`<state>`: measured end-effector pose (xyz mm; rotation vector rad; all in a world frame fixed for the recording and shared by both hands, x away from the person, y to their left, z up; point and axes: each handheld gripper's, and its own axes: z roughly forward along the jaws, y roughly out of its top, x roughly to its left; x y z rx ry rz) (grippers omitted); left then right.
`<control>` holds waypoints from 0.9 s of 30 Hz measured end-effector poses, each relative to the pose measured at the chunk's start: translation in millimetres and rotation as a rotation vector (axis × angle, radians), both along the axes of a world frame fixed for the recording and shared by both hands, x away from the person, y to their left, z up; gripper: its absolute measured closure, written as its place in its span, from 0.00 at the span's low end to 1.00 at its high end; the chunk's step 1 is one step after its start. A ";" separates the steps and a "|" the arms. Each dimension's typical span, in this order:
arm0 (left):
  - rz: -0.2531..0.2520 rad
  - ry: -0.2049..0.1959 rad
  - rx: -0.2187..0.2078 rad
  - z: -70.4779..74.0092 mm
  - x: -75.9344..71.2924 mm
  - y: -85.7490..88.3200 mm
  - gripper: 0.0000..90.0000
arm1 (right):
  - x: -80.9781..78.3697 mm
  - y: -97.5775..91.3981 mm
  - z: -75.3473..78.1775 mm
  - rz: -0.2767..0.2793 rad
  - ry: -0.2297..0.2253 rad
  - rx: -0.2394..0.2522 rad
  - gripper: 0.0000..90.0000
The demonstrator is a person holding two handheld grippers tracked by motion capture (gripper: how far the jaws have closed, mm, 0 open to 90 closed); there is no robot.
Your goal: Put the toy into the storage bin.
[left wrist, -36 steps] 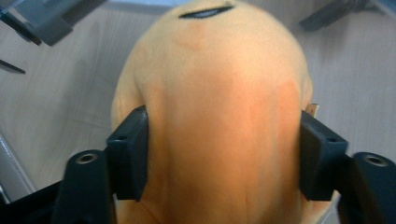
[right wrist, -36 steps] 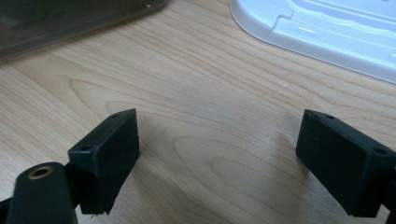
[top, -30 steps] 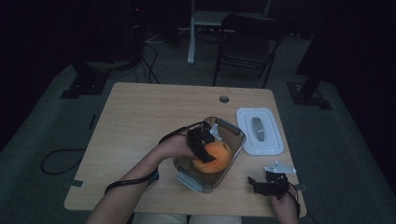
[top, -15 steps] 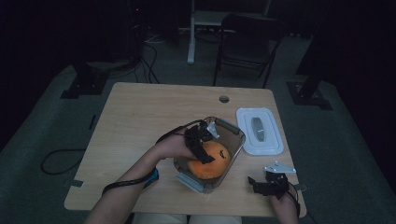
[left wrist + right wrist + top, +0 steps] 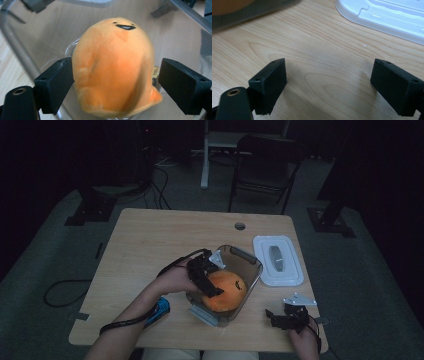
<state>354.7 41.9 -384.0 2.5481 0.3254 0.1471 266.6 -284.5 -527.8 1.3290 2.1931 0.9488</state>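
Note:
An orange egg-shaped plush (image 5: 225,290) with a small black face lies inside a clear plastic container (image 5: 250,260) near the table's front edge. My left gripper (image 5: 207,280) hovers over the container's left side. In the left gripper view the plush (image 5: 115,67) lies between the jaws of my left gripper (image 5: 115,82), which have just been opening. The left pad (image 5: 57,82) is at the plush's edge and the right pad (image 5: 182,85) stands clear of it. My right gripper (image 5: 280,319) rests open at the front right, and in its own view my right gripper (image 5: 328,80) has bare wood between its jaws.
A white lid (image 5: 277,260) lies flat to the right of the container; its corner (image 5: 387,15) shows ahead of the right gripper. A blue object (image 5: 159,310) sits under the left forearm. A cable hole (image 5: 240,226) is at the back edge and a chair (image 5: 265,160) beyond it.
The left gripper's jaws have widened off the plush and the hand has drawn slightly back to the left. The plush stays in the container. The right gripper has not moved.

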 end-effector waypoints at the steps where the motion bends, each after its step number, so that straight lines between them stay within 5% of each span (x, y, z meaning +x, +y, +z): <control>1: 0.008 -0.004 -0.003 0.6 -0.8 2.6 0.15 | 0.0 0.0 0.0 0.000 0.000 0.000 0.14; 27: 0.147 -0.042 -0.070 7.6 -25.6 78.7 0.16 | 0.0 0.1 0.0 0.000 0.000 -0.001 0.14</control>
